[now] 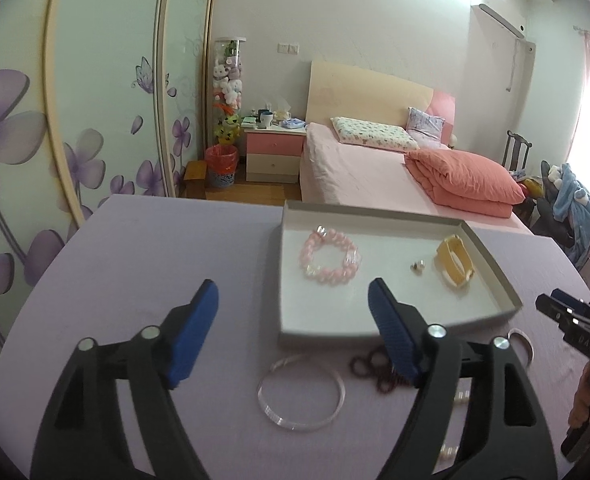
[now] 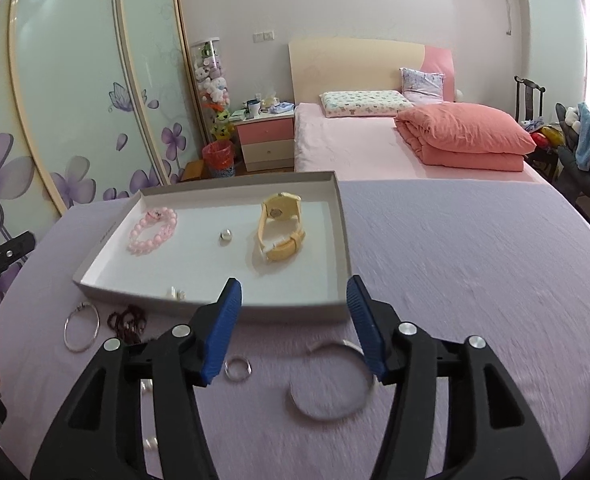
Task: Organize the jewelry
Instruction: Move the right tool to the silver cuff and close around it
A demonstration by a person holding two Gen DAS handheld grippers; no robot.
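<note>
A shallow grey tray (image 2: 337,240) is sitting on a lilac cloth (image 2: 455,260), filling the middle left of the right wrist view. Inside it a pink bead bracelet (image 2: 153,230) is lying at the left, a yellow watch (image 2: 281,226) is standing on its side at the right, and a small silver stud (image 2: 225,235) is resting between them, apart from both. Two tiny pearl-like pieces (image 2: 177,294) are lying near the tray's front wall.

The right gripper (image 2: 293,326) is hovering low in the frame with its blue pads spread and nothing between them. Below it on the cloth, a silver bangle (image 2: 331,380) is lying blurred at lower centre, with a small ring (image 2: 237,369) just to its left. Further left, outside the tray, a thin silver hoop (image 2: 81,326) and dark red beads (image 2: 129,322) are lying side by side.

In the left wrist view the left gripper (image 1: 293,326) is hanging over the cloth with its pads wide apart and empty. A clear bangle (image 1: 300,392) is lying at lower centre between the fingers, untouched, with the dark beads just right of it, partly hidden by the right-hand finger. The tray is sitting at upper right of centre, and the right gripper is showing at the right edge.
</note>
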